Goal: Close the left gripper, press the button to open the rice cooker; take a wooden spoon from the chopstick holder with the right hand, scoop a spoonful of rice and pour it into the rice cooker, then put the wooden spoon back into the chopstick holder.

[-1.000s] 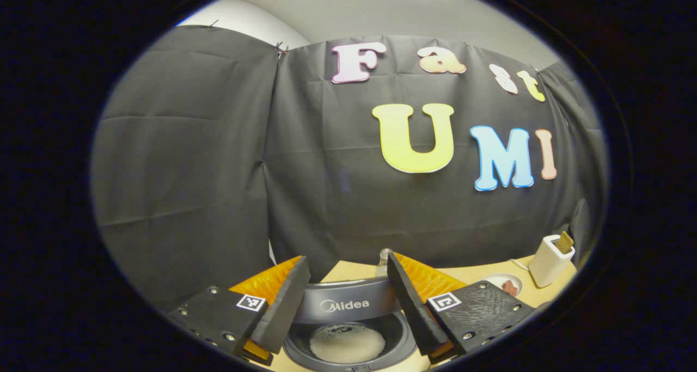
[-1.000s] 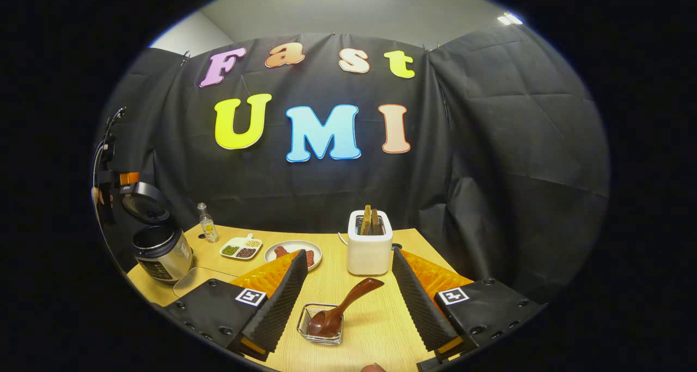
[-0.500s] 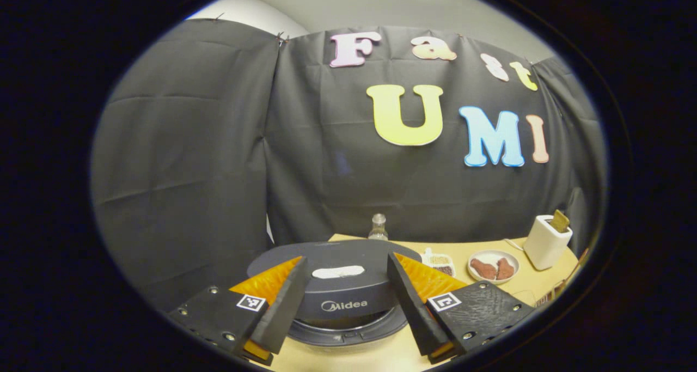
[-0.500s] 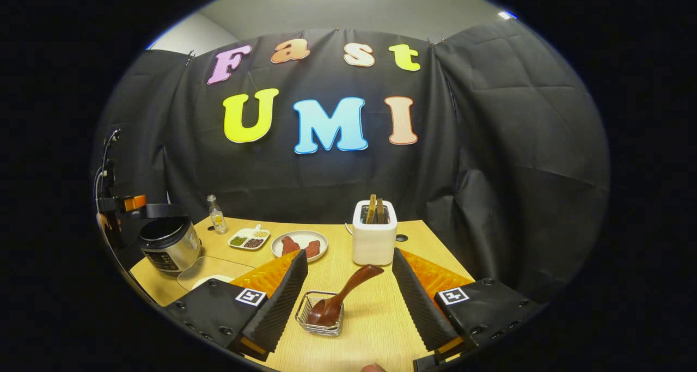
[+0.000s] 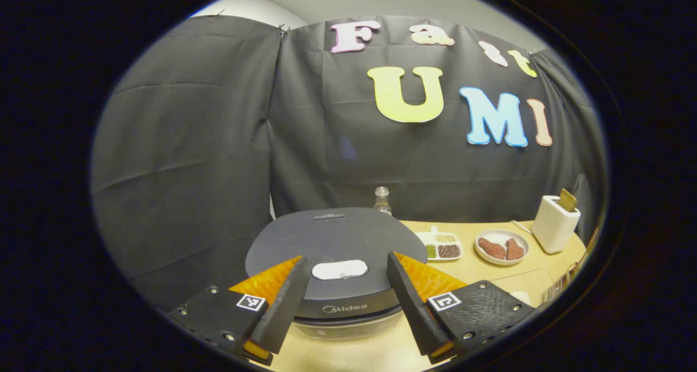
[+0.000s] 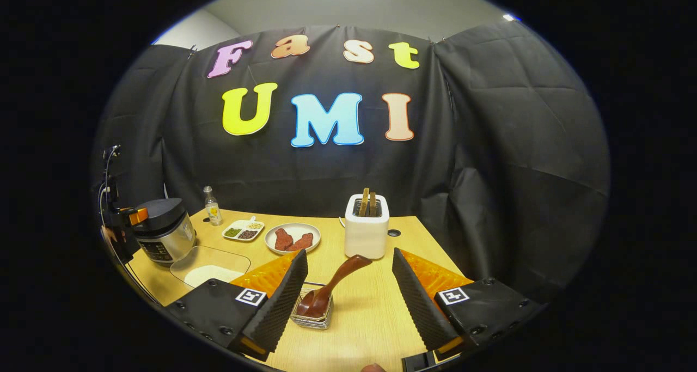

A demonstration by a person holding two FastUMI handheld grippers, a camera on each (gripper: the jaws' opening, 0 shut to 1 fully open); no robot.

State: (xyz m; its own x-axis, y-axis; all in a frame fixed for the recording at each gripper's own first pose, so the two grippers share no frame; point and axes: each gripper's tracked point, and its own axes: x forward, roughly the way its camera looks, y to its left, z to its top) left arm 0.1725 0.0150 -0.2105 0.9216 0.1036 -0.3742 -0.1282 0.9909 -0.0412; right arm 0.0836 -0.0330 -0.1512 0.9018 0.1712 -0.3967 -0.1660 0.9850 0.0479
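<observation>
The light wooden table [image 6: 375, 328] fills the floor of the booth, with black cloth hung close behind it and a plain pale wall above.

At its left end stands the rice cooker [image 5: 335, 263], lid down and flat. The left gripper [image 5: 344, 301] hovers level just in front of it, fingers well apart, one on each side of the pale oval button on the lid, neither touching. From the right gripper view the same cooker [image 6: 163, 236] sits at the table's left edge, with the other gripper just beside it.

The right gripper [image 6: 348, 306] is held low over the near part of the table, tilted slightly down, its fingers spread wide and gripping nothing. Between them, on the table, stands the small wire chopstick holder [image 6: 311, 316]. The wooden spoon [image 6: 329, 287] rests in it bowl down, its long handle leaning up and away toward the right, the tip pointing at the white toaster [image 6: 367, 231] behind.

A shallow clear tray of rice [image 6: 209, 267] lies before the cooker. Farther back are a plate with two reddish pieces [image 6: 293, 238], a small divided dish of beans [image 6: 243, 231] and a little bottle [image 6: 212, 205].
</observation>
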